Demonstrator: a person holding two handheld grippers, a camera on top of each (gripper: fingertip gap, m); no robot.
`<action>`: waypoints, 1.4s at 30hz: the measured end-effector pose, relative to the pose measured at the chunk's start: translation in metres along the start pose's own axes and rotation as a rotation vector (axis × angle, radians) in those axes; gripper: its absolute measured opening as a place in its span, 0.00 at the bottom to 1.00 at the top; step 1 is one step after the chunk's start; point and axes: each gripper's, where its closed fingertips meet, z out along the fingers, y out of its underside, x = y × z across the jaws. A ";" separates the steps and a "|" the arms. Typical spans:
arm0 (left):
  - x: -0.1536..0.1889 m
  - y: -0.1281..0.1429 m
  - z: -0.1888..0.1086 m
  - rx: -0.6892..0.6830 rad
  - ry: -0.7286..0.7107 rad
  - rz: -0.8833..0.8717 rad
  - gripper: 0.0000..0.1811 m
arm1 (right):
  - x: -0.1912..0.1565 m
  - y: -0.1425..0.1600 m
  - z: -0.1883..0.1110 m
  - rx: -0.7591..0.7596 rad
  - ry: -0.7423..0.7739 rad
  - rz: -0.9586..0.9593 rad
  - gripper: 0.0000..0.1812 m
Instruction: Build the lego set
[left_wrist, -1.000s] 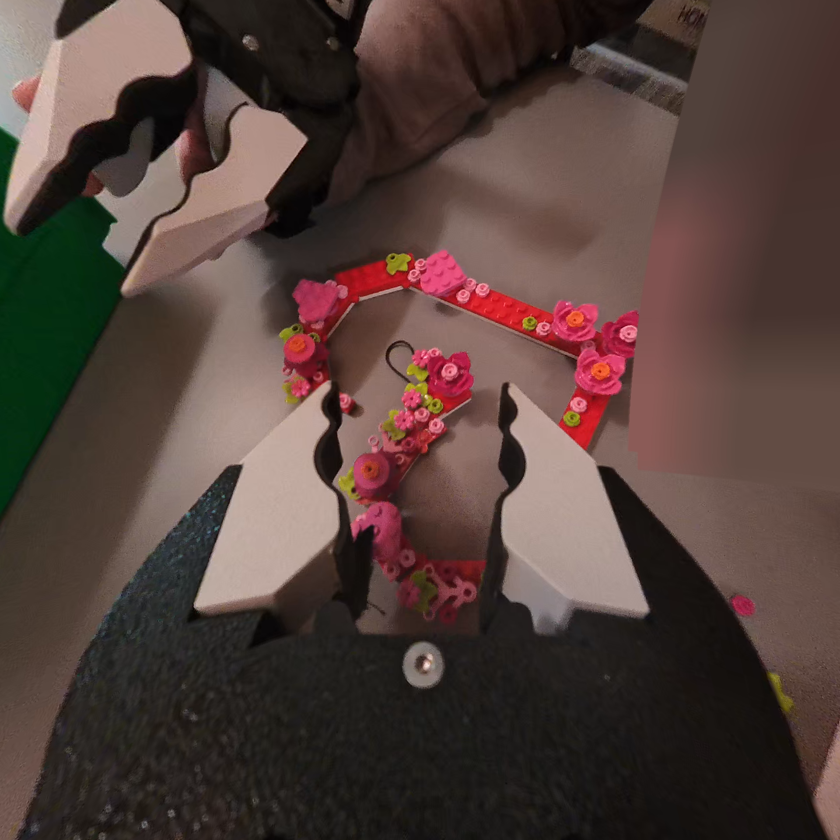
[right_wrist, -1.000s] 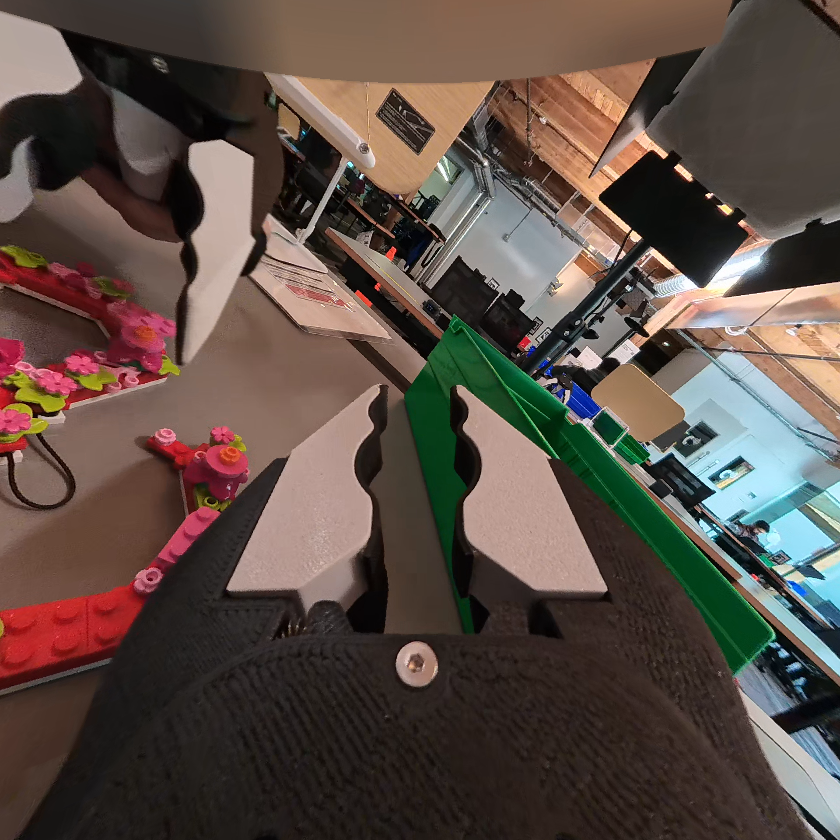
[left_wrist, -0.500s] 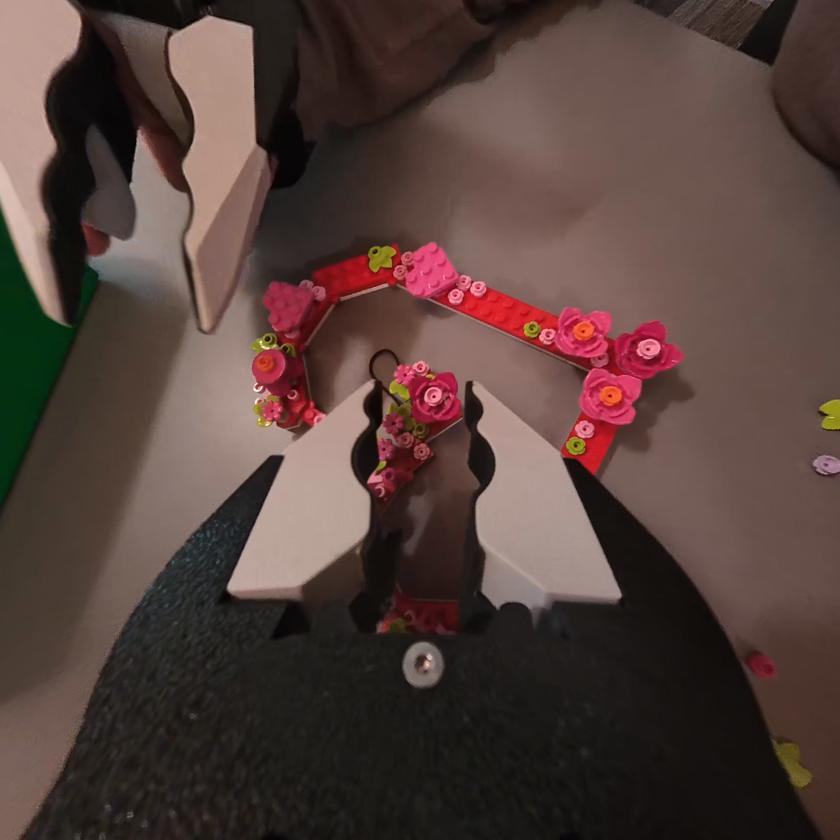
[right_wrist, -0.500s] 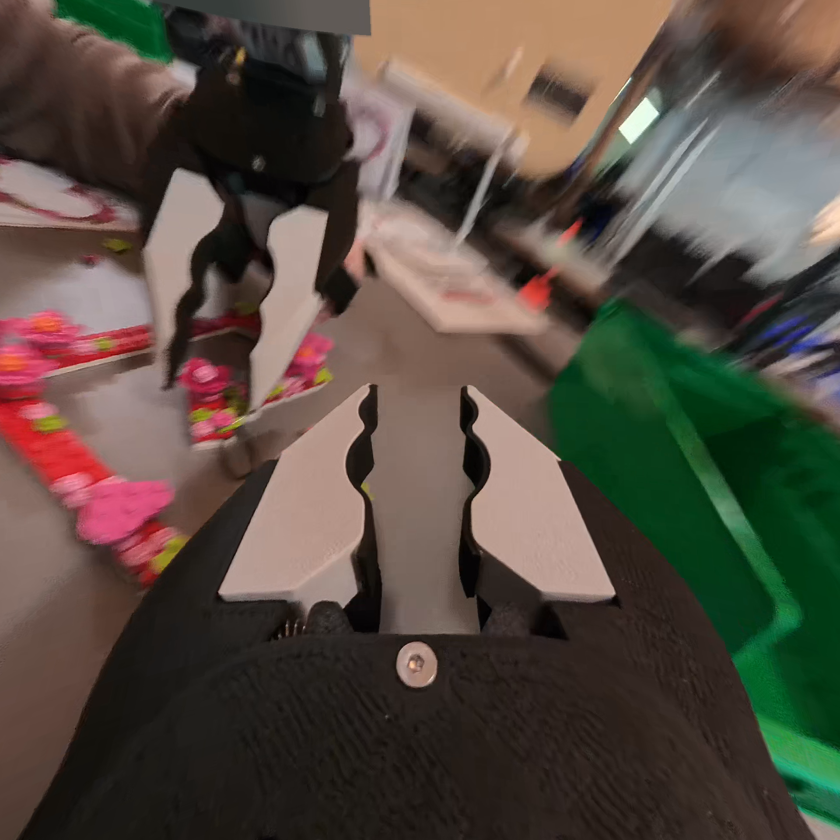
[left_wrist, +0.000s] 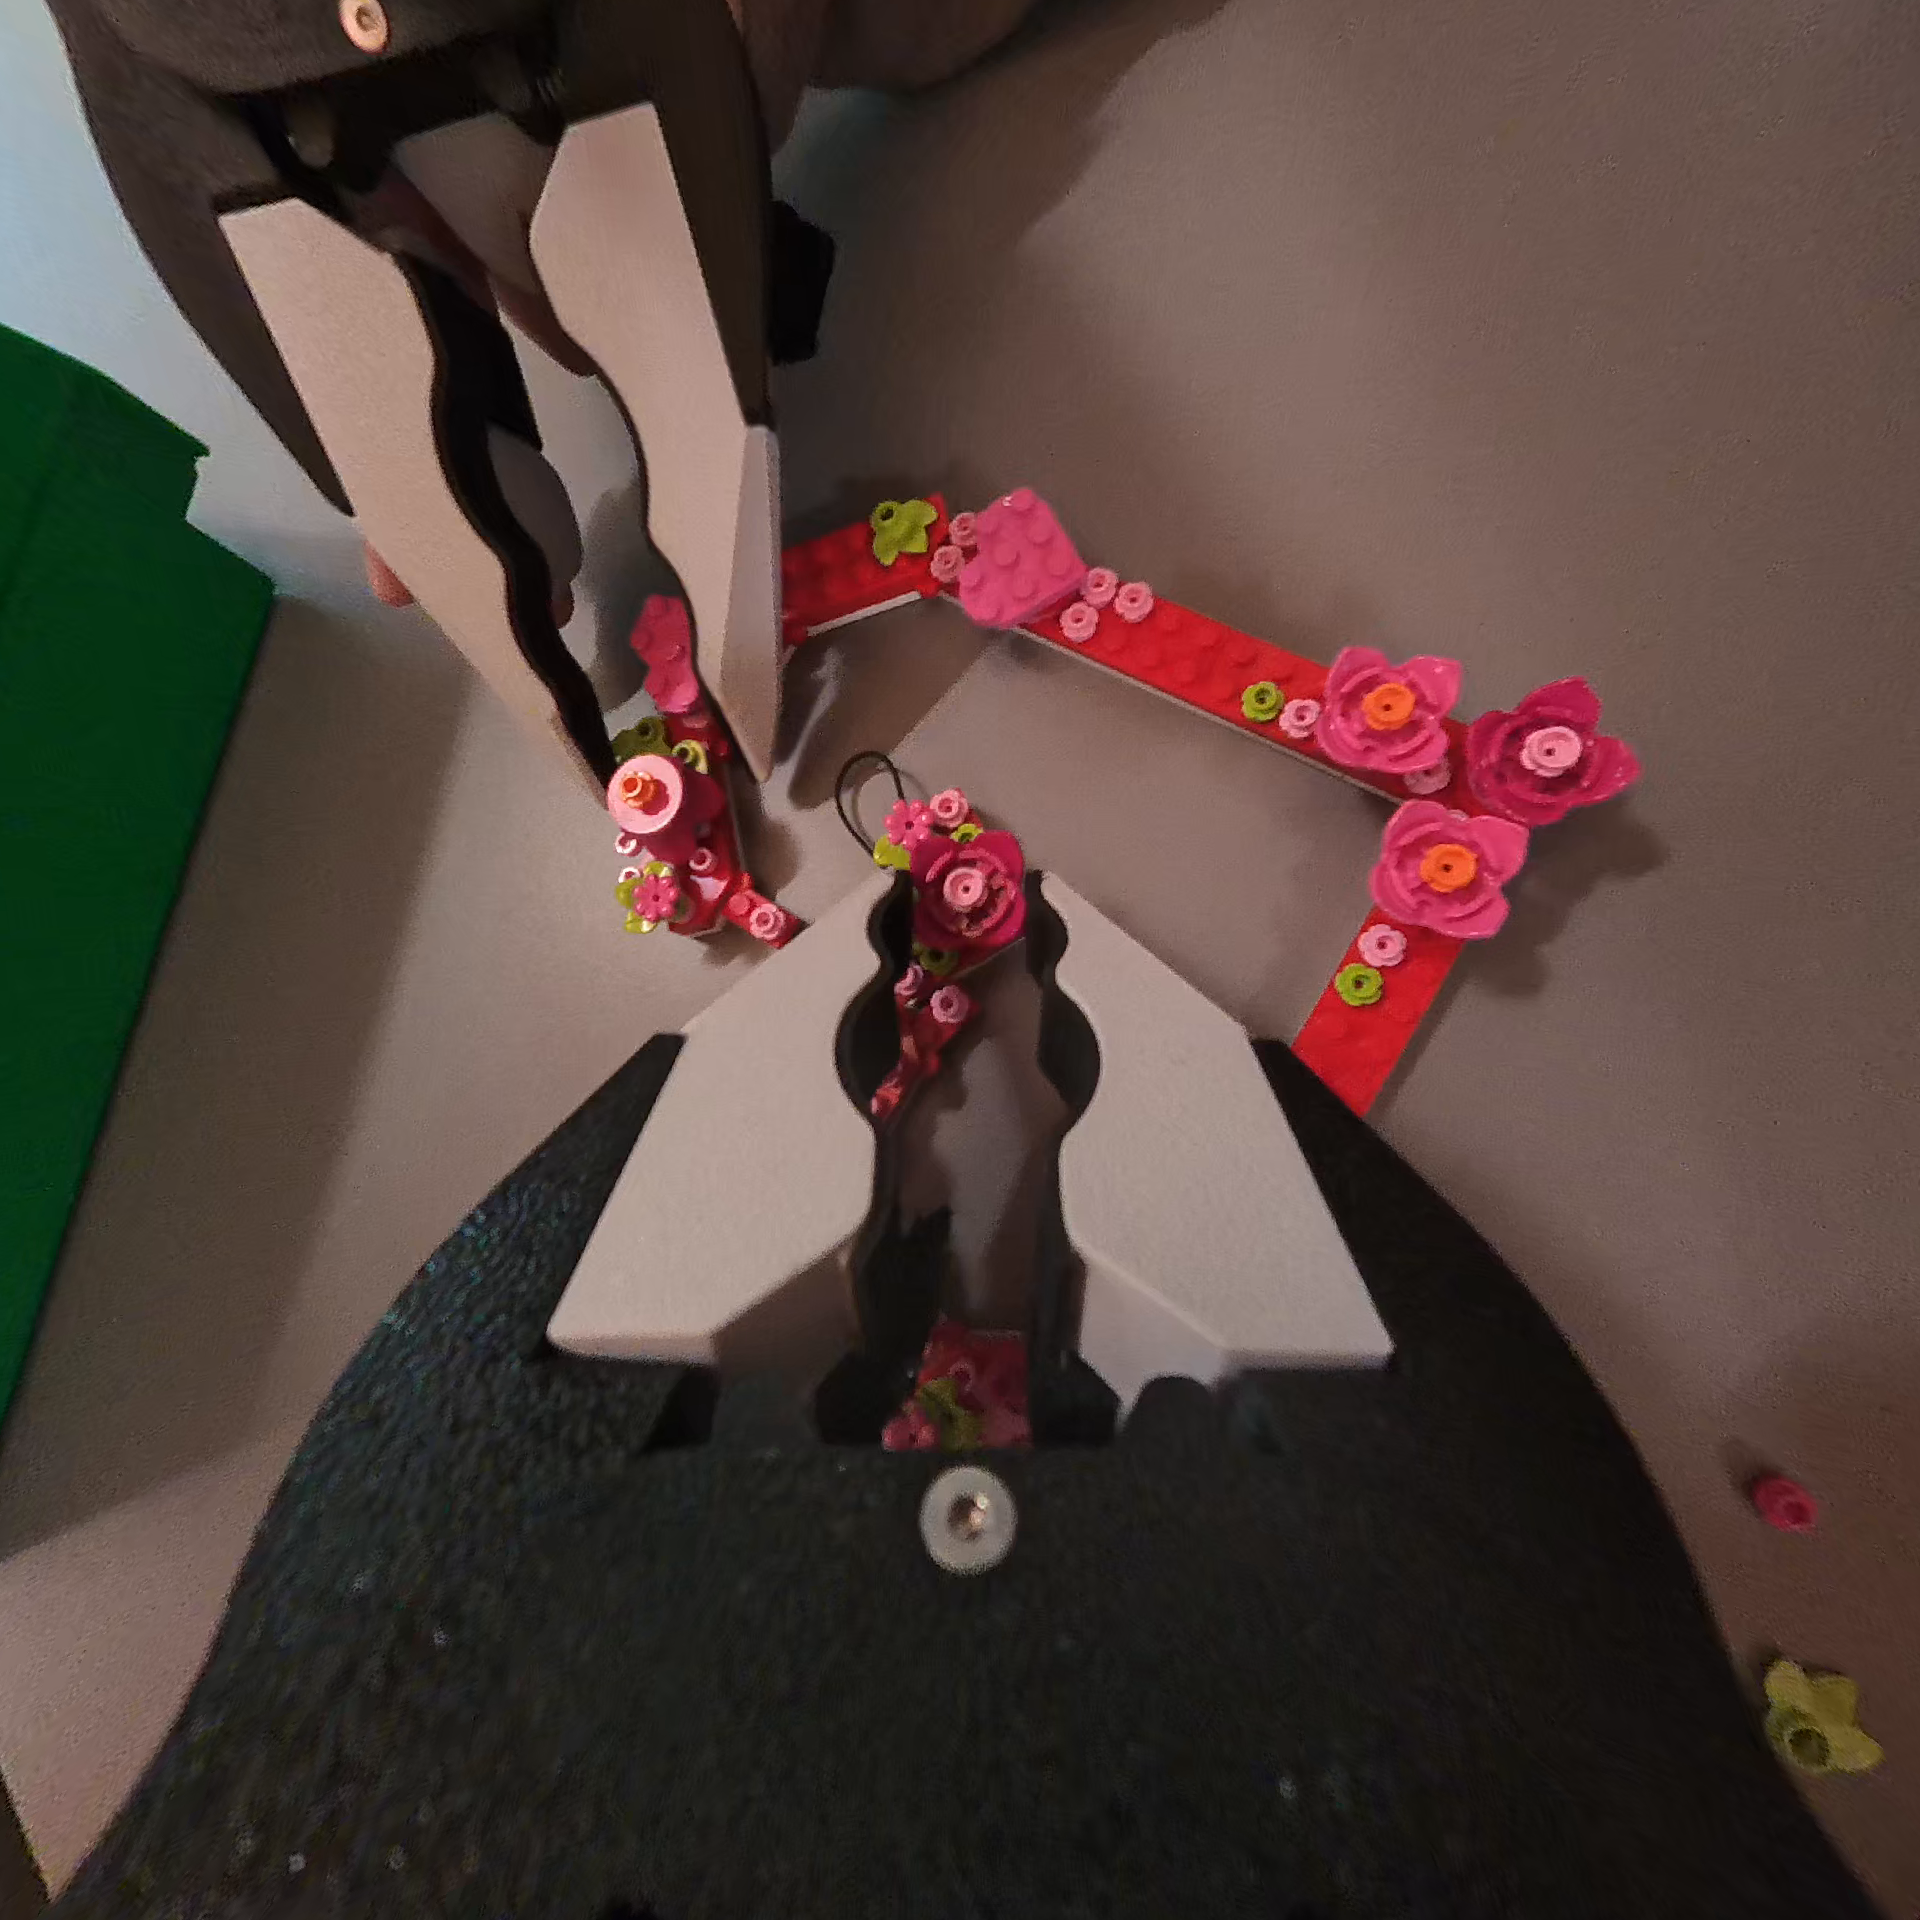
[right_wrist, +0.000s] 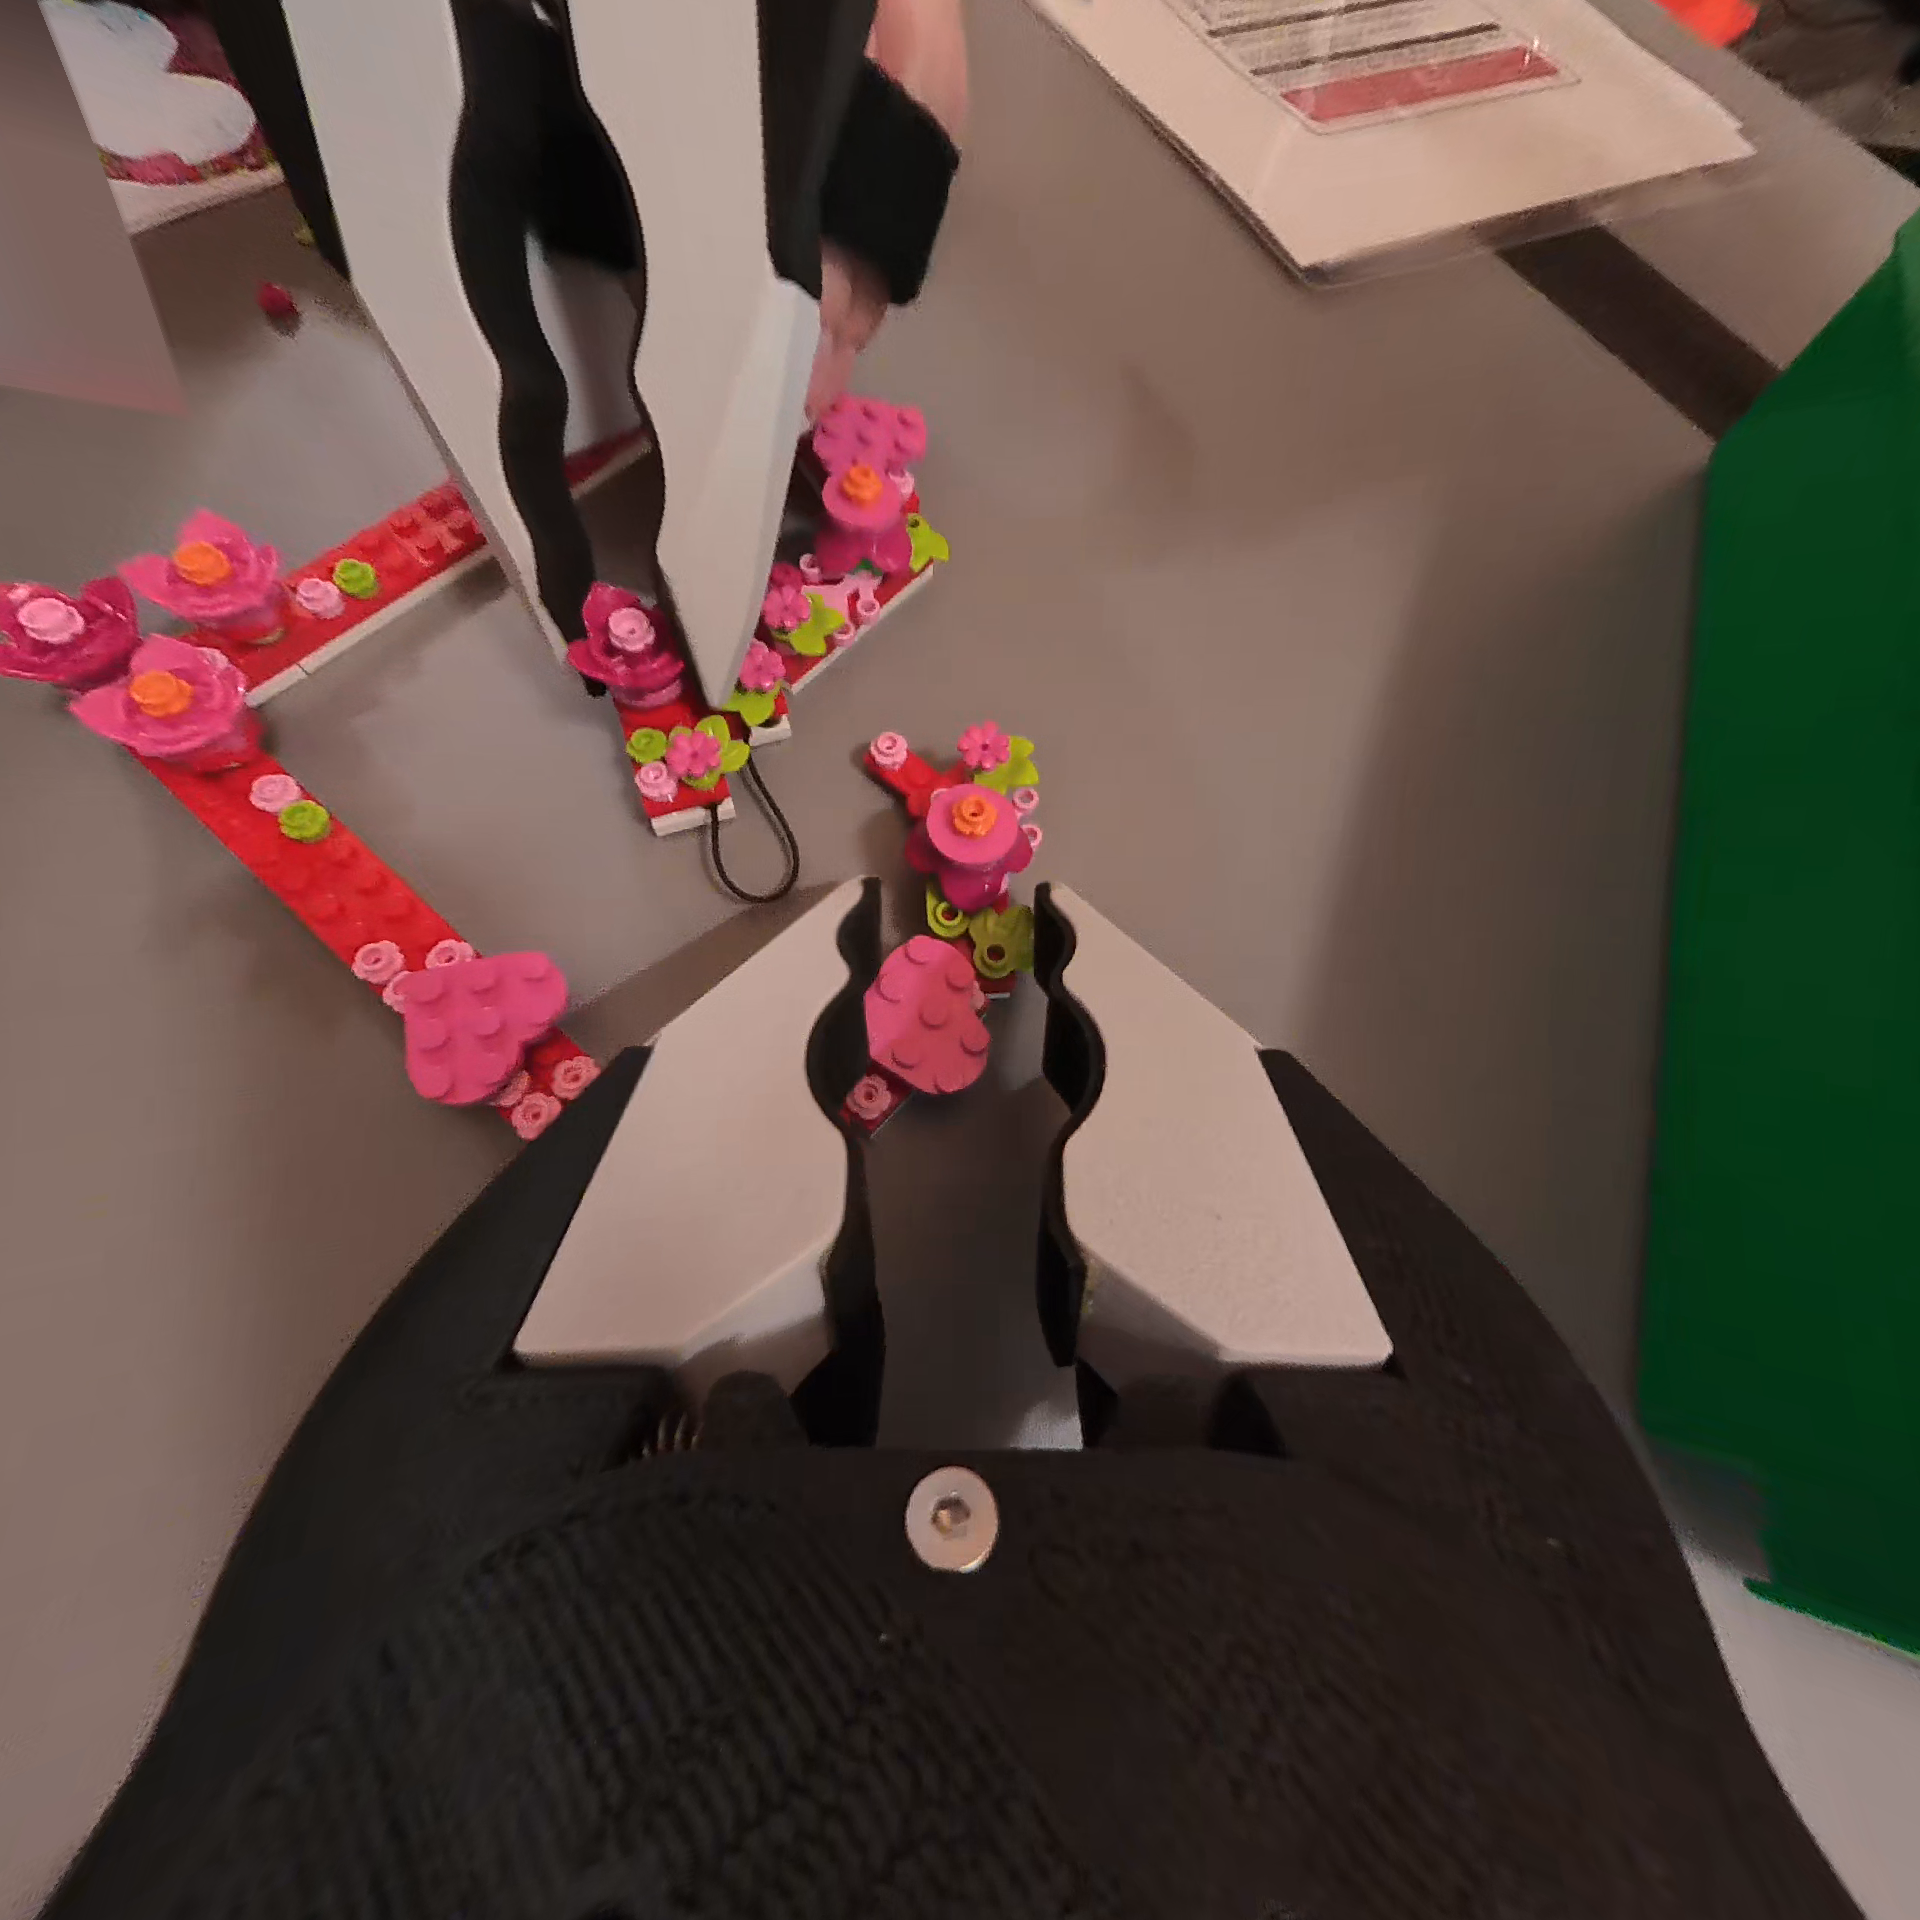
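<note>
The left gripper is part open around a dark pink flower on a red brick strip. The right gripper is part open around a small red strip with a pink heart plate. I cannot tell if either one touches.

We see glossy plastic bricks on the red lego frame, a matt smooth grey table, rough grainy black plastic on the left gripper body, smooth matt pale fingers, and a shiny metal screw.
</note>
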 end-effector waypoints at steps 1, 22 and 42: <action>-0.002 0.000 -0.001 -0.001 -0.007 -0.001 0.10 | 0.001 0.001 0.000 -0.004 0.006 -0.001 0.15; -0.040 -0.012 -0.026 0.167 -0.124 -0.194 0.10 | 0.008 0.005 -0.003 -0.010 0.033 0.027 0.14; -0.106 0.034 -0.046 0.182 -0.389 -0.465 0.10 | 0.008 0.004 -0.003 -0.012 0.048 -0.006 0.13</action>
